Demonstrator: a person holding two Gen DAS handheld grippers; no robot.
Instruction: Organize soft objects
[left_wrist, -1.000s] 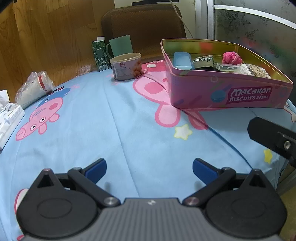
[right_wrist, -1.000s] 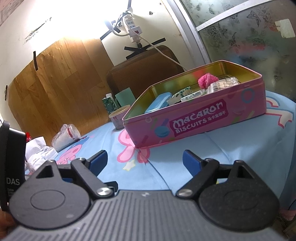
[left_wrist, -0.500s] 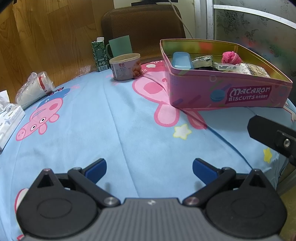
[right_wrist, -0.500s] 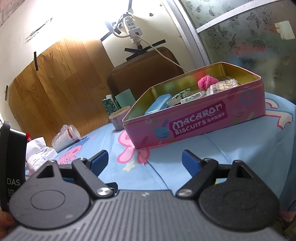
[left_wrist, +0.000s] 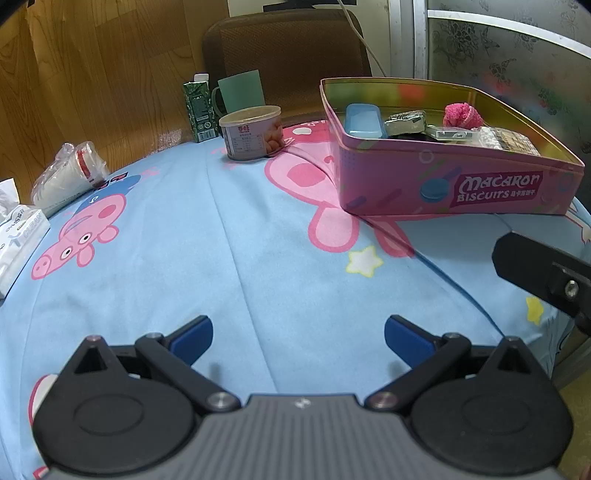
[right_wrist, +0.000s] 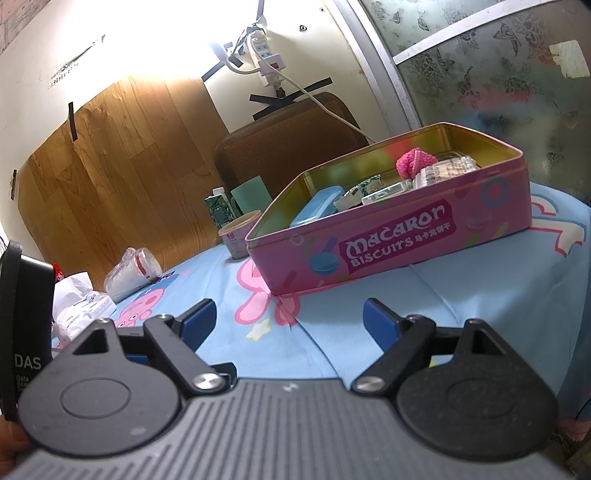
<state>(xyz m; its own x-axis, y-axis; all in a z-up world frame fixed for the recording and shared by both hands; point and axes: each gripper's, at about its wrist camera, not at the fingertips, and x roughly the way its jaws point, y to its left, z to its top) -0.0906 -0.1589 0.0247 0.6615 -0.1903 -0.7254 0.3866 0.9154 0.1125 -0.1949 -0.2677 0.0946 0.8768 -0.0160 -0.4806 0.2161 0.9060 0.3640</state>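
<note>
A pink Macaron biscuit tin (left_wrist: 495, 192) (right_wrist: 399, 245) stands open on a blue cartoon-print cloth (left_wrist: 229, 236). Inside lie a fluffy pink scrunchie (left_wrist: 461, 115) (right_wrist: 415, 162), a light blue case (left_wrist: 362, 120) (right_wrist: 314, 208), foil packets and a clear wrapped pack. My left gripper (left_wrist: 298, 334) hovers open over bare cloth, well short of the tin. My right gripper (right_wrist: 290, 319) is open too, with nothing between its blue pads, and the tin's front wall lies just beyond it. Part of the right gripper's black body (left_wrist: 546, 273) shows at the right edge of the left wrist view.
A round snack tub (left_wrist: 253, 131), a green drink carton (left_wrist: 199, 107) and a teal mug (left_wrist: 240, 90) stand at the back by a brown chair. Wrapped paper cups (left_wrist: 70, 177) and a tissue pack (left_wrist: 18, 236) lie at the left. The cloth drops off at the right edge.
</note>
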